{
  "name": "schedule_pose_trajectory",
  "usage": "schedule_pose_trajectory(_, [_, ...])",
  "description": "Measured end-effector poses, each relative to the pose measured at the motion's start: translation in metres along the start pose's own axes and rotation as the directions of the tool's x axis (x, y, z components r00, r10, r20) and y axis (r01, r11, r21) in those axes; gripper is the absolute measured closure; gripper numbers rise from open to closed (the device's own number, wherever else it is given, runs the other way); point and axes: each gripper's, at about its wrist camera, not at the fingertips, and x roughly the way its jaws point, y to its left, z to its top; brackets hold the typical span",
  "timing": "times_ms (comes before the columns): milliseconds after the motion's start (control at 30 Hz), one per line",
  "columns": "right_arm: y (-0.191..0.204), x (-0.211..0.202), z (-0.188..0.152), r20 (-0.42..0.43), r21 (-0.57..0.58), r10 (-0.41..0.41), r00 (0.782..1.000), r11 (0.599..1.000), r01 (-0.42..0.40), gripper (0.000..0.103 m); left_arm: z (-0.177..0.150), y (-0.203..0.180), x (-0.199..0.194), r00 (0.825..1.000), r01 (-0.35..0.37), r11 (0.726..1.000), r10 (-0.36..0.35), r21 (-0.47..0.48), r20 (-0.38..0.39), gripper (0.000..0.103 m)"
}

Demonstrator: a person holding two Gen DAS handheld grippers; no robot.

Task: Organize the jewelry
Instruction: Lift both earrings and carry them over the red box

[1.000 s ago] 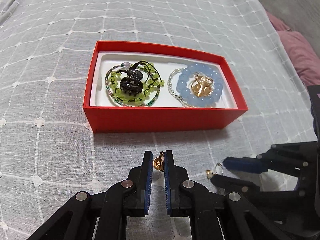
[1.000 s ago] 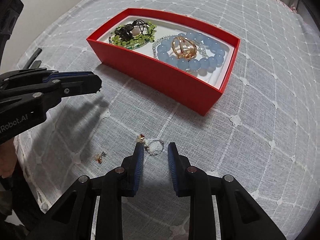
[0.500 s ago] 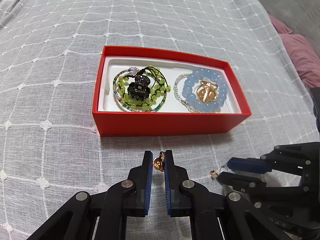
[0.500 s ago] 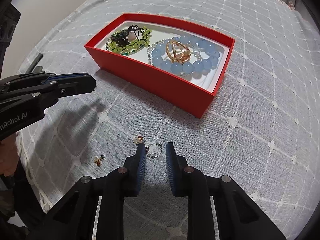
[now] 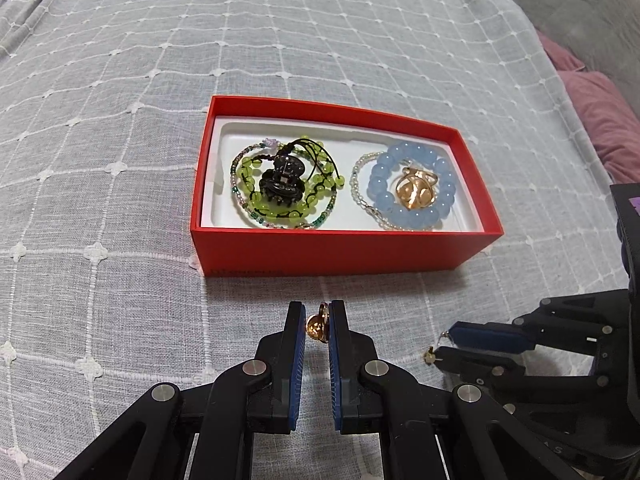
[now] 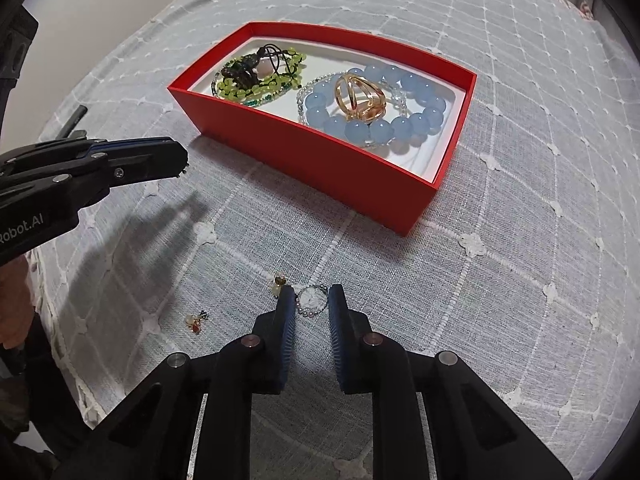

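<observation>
You are seeing "Robot.AI" in white, its start cut off by the frame edge, on the left gripper [image 6: 182,164] body; the red box [image 5: 340,248] front print is reading too faint.

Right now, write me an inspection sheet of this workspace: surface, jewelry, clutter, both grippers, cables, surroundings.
Surface: grey quilted cloth with a white grid pattern.
Job's things: red box with white lining holds a green bead bracelet around a black hair claw, and a blue bead bracelet around a gold ornament. Small beaded ring, gold-and-pearl earring and another small earring lie loose on the cloth.
Clutter: nothing seen.
Grippers: left gripper shut on a small gold piece, in front of the box; right gripper low, its fingers either side of the beaded ring, grip uncertain.
Cables: nothing seen.
Surroundings: mauve cushion, grey upholstery.
</observation>
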Motion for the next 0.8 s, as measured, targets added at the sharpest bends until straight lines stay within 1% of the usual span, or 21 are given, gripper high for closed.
schedule_pose_trajectory(300, [-0.003, -0.006, 0.000, 0.015, 0.010, 0.019, 1.000, 1.000, -0.019, 0.086, 0.000, 0.000, -0.002, 1.000, 0.002, 1.000, -0.002, 0.004, 0.005, 0.097])
schedule_pose_trajectory(600, [-0.018, -0.024, -0.001, 0.054, 0.048, 0.023, 0.998, 0.999, -0.026, 0.086, 0.002, 0.001, -0.006, 1.000, 0.008, 1.000, -0.008, -0.002, 0.021, 0.097])
schedule_pose_trajectory(700, [-0.021, -0.033, -0.002, 0.075, 0.062, 0.037, 0.996, 0.997, -0.042, 0.086, 0.005, 0.002, -0.010, 0.999, 0.023, 1.000, -0.022, -0.007, 0.038, 0.097])
schedule_pose_trajectory(800, [-0.022, -0.046, 0.001, 0.120, 0.072, 0.050, 0.992, 0.996, -0.059, 0.086, 0.009, 0.004, -0.016, 0.996, 0.044, 0.999, -0.043, -0.012, 0.074, 0.097])
